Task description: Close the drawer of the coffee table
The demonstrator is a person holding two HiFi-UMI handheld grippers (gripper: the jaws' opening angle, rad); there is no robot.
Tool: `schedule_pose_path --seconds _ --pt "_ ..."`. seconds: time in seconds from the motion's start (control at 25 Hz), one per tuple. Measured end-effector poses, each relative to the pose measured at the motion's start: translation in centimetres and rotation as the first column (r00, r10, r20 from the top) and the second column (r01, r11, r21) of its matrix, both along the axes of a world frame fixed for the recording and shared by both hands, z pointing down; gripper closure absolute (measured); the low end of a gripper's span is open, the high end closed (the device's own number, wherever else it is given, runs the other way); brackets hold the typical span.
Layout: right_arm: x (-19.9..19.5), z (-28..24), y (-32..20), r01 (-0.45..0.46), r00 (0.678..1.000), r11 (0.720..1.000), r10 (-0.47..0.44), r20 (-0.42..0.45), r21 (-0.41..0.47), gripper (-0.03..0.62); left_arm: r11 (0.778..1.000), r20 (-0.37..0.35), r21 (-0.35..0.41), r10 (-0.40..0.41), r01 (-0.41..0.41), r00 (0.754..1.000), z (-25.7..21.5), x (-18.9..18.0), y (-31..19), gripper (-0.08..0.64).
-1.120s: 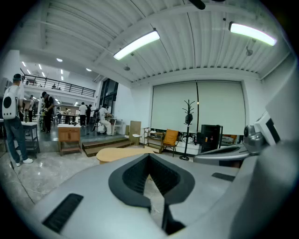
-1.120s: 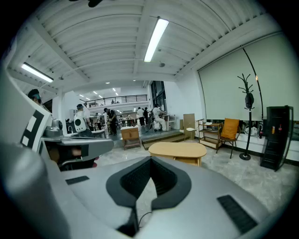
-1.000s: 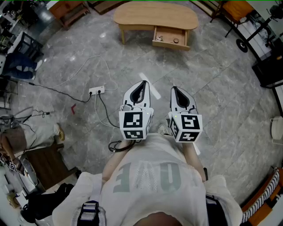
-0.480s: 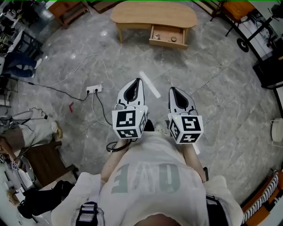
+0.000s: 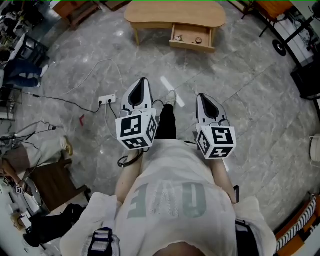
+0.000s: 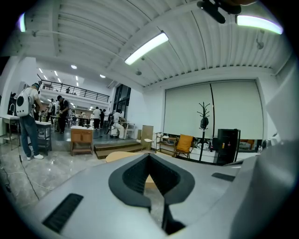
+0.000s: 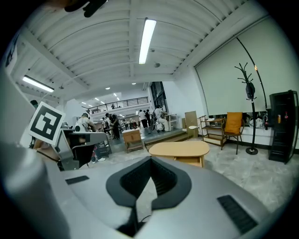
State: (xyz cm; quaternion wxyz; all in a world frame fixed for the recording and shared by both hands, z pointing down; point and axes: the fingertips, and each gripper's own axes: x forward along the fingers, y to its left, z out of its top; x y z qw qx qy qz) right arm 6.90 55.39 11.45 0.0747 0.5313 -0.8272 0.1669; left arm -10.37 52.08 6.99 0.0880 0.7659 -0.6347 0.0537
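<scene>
A: What sort of room is it?
B: An open hall with a grey stone floor (image 5: pixel 250 100). The coffee table (image 5: pixel 175 12) stands at the far end.
A: And the drawer?
B: The drawer (image 5: pixel 192 37) is pulled out under the table's right part, with small things (image 5: pixel 198 40) in it.
A: The grippers?
B: Well apart from it. The left gripper (image 5: pixel 140 81) and right gripper (image 5: pixel 202 96) point toward the table, fingers closed together on nothing. A power strip (image 5: pixel 108 101) lies left of them.

the scene is viewed steeply downward from the head; the distant coffee table (image 5: pixel 175 12) is shared with both near-level gripper views
</scene>
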Motion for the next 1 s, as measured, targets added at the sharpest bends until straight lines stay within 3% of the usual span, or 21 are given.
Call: schedule_pose_path --seconds 0.32,0.64,1.0 --pt "-1.0 1.4 -10.4 -0.004 1.000 0.999 0.005 -0.021 0.037 0.588 1.000 -0.024 0.022 0.007 -0.007 1.000 2.3 -1.2 -10.4 0.552" --pt "-4.4 -1.0 -28.6 -0.045 0.998 0.999 0.046 -0.037 0.019 0.588 0.992 -0.021 0.055 0.113 -0.112 0.993 -1.4 -2.2 -29.9 0.552" --pt "-7.4 -3.2 -47.3 -0.108 0.991 0.994 0.109 -0.074 0.024 0.586 0.959 0.039 0.092 0.265 -0.267 0.963 -4.1 -2.6 -48.5 0.552"
